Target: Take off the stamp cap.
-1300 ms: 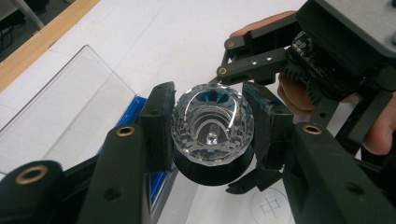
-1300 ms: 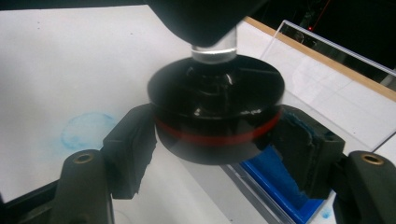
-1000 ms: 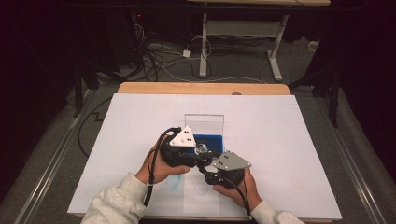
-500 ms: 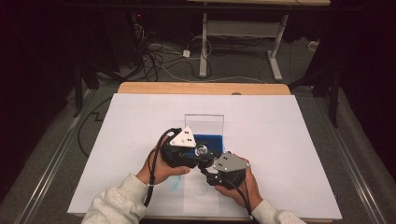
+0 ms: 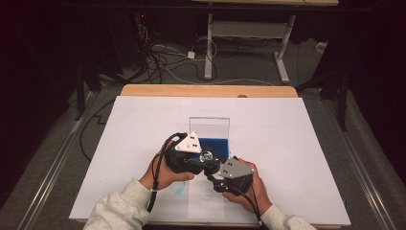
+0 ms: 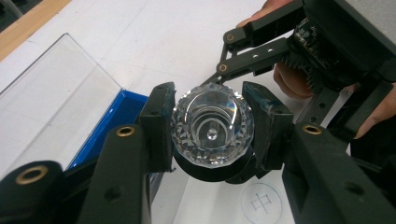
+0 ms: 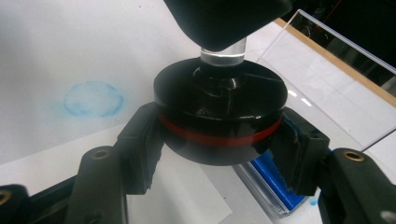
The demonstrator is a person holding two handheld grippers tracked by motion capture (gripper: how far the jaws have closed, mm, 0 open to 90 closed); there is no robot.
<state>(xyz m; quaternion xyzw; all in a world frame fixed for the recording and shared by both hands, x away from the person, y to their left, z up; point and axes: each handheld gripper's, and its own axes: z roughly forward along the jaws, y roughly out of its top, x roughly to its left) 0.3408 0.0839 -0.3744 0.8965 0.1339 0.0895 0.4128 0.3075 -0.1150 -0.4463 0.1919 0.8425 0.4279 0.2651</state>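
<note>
I'm over the white bench, near edge, middle. Just beyond my hands sits a clear box with its lid stood up and a blue pad in its floor; a faint blue smudge marks the paper to the near left, and a small printed circle lies below my grip.

Both hands meet on one thing: a stamp with a faceted crystal knob on a clear stem, seated in a black round base with a red band. It hangs above the bench, just near of the blue pad.

My left gripper has its fingers clamped on either side of the knob, the facets pressed between the pads. My right gripper has its fingers clamped on the base's rim, at the red band, one finger each side.

How will it handle? I reckon the knob is hard, slick and chip-prone, glass or acrylic, so I'd squeeze at its widest girth and not twist hard. The base looks stiff and light, with a straight rim that gives a surer hold. The thin stem between them is the weak spot, so I'd pull in line and never bend. Ink underneath could smear.
</note>
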